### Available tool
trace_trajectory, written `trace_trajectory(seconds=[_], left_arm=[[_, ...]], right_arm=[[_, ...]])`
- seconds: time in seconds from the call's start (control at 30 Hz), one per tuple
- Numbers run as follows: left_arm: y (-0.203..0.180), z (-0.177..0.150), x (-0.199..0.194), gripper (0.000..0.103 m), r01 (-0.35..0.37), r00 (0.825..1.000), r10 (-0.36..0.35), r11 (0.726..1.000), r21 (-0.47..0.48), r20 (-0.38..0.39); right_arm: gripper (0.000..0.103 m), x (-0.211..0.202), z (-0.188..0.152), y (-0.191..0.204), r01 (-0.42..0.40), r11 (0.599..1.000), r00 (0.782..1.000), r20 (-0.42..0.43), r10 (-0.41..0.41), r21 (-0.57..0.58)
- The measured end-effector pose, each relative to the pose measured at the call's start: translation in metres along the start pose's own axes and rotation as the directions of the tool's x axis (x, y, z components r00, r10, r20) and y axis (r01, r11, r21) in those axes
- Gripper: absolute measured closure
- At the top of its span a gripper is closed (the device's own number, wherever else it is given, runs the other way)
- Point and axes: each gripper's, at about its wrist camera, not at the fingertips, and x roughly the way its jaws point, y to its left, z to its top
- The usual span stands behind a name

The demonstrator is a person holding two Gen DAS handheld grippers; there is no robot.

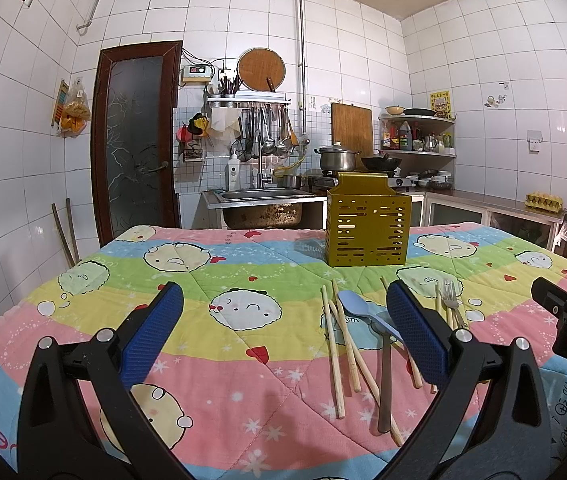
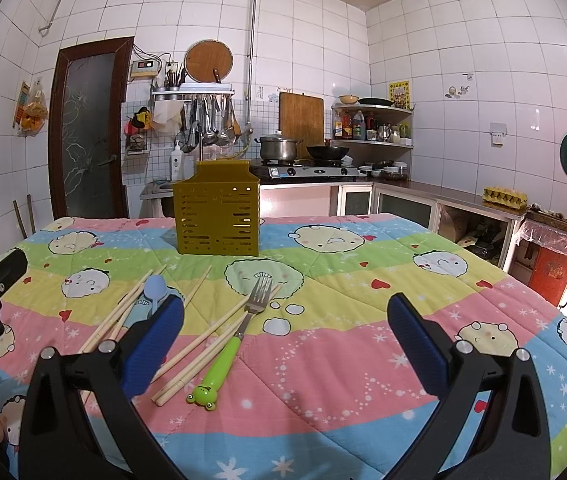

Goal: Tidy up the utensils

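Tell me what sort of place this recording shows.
A home kitchen, most likely: a sink, a stove with a pot on it, and ladles hanging on the tiled wall.

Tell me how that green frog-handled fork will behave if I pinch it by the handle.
The fork looks rigid, with metal tines and a plastic handle, so it probably won't flex. The handle looks smooth and rounded, so it may slip or twist between the pads. It lies across chopsticks on the soft quilt, so pressing down could shift it.
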Motion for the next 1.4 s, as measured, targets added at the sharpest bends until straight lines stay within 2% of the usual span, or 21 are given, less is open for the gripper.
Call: trace_trajectory(seconds=[0.77, 0.93, 1.13, 1.27, 1.4], left_arm=[[-0.003, 0.004, 0.002, 0.005, -0.004, 1.000, 0.004, 1.000, -0.003, 0.001], [0.008, 0.007, 0.002, 0.005, -0.008, 1.000, 0.008, 1.000, -0.013, -0.009], [0.006, 0.008, 0.008, 0.005, -0.016, 0.999, 0.016, 1.000, -0.004, -0.041], [0.001, 0.019, 0.019, 0.005, 0.012, 0.995, -0.010, 1.000, 0.017, -0.094], [0.001, 0.031, 0.034, 0.005, 0.029, 0.991, -0.026, 0.999, 0.019, -0.129]], right_arm=[[0.004, -0.003, 0.003, -0.005, 0.011, 1.000, 1.000, 0.008, -0.011, 0.013], [0.004, 0.000, 0.003, -0.004, 0.009, 1.000, 1.000, -0.003, -0.009, 0.011], [0.004, 0.008, 0.004, -0.002, -0.010, 1.000, 0.999, -0.046, 0.010, 0.011], [0.004, 0.018, 0.008, -0.003, -0.037, 0.999, 0.996, -0.080, 0.039, 0.021], [0.004, 0.034, 0.018, -0.002, -0.022, 1.000, 0.993, -0.116, 0.024, 0.016]])
